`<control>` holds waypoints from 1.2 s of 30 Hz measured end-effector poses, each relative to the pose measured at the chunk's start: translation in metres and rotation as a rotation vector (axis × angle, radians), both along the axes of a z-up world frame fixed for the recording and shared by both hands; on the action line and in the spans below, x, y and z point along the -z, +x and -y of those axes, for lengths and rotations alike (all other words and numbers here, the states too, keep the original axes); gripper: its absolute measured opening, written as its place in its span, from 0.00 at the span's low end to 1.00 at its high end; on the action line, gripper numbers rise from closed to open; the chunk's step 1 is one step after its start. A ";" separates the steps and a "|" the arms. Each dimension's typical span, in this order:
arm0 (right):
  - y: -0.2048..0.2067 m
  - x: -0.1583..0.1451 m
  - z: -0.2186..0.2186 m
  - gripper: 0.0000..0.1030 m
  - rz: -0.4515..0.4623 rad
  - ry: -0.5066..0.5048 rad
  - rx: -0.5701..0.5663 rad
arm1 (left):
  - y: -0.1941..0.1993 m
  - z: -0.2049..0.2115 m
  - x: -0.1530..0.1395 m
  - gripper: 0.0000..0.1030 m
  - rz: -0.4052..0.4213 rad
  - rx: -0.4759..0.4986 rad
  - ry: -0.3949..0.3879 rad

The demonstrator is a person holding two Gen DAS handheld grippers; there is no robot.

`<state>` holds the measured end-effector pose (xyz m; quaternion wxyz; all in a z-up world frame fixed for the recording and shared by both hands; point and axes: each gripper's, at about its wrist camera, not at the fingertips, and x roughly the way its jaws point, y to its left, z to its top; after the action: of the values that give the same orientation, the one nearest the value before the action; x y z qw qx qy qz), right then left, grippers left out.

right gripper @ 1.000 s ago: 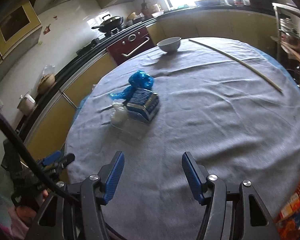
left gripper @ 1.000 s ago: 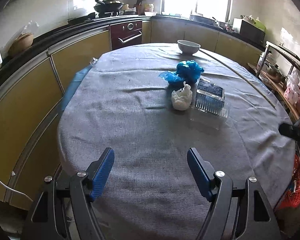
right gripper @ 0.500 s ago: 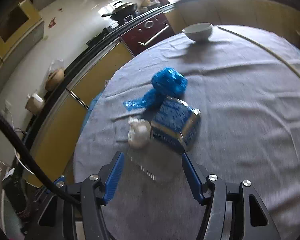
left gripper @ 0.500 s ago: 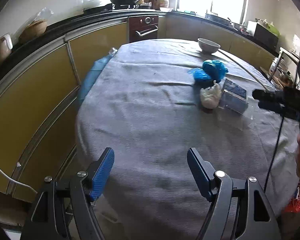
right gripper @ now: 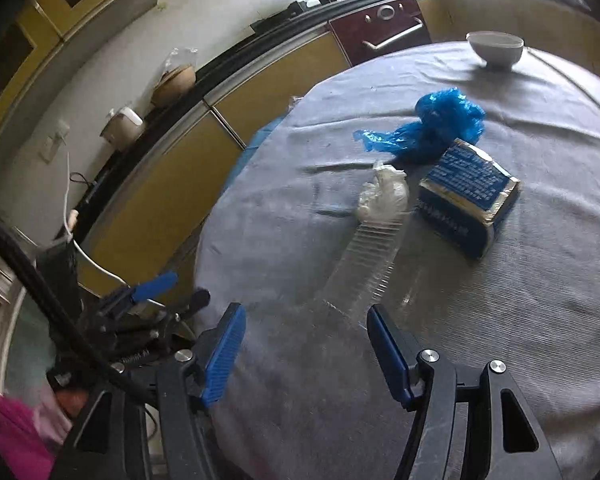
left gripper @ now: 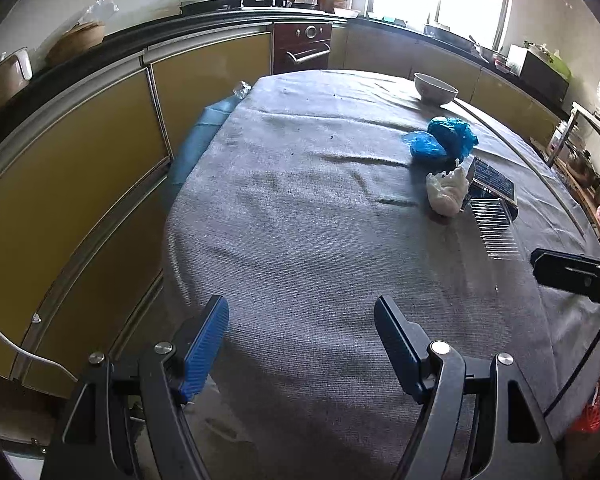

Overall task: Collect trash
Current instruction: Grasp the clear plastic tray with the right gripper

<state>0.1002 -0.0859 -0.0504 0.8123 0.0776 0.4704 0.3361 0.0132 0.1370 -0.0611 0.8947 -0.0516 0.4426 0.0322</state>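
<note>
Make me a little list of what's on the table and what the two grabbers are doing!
table: round, under a grey cloth
trash: blue plastic bag, white crumpled wad, blue packet, clear plastic tray, all close together
not trash: white bowl at the far edge
right gripper: empty, jaws opening, pointed at the clear tray, not touching it
left gripper: open, empty, over bare cloth near the table's edge
collected so far: nothing visible
</note>
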 end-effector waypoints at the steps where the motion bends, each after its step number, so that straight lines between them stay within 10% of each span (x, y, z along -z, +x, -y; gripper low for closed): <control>1: -0.001 0.000 0.003 0.65 0.011 -0.019 0.028 | 0.000 0.000 0.000 0.74 0.000 0.001 -0.001; 14: 0.036 0.021 0.039 0.65 -0.030 -0.091 0.404 | -0.005 -0.005 0.000 0.74 0.003 0.001 -0.015; 24: 0.029 -0.005 -0.029 0.65 0.082 -0.095 0.203 | -0.009 -0.014 0.004 0.74 0.001 -0.010 -0.037; 36: 0.043 0.006 -0.039 0.70 -0.044 -0.105 0.281 | -0.012 -0.034 0.005 0.74 0.006 -0.042 -0.073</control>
<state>0.1433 -0.0470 -0.0565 0.8437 0.1072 0.4897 0.1922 0.0015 0.1705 -0.0664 0.8927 -0.0934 0.4395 0.0347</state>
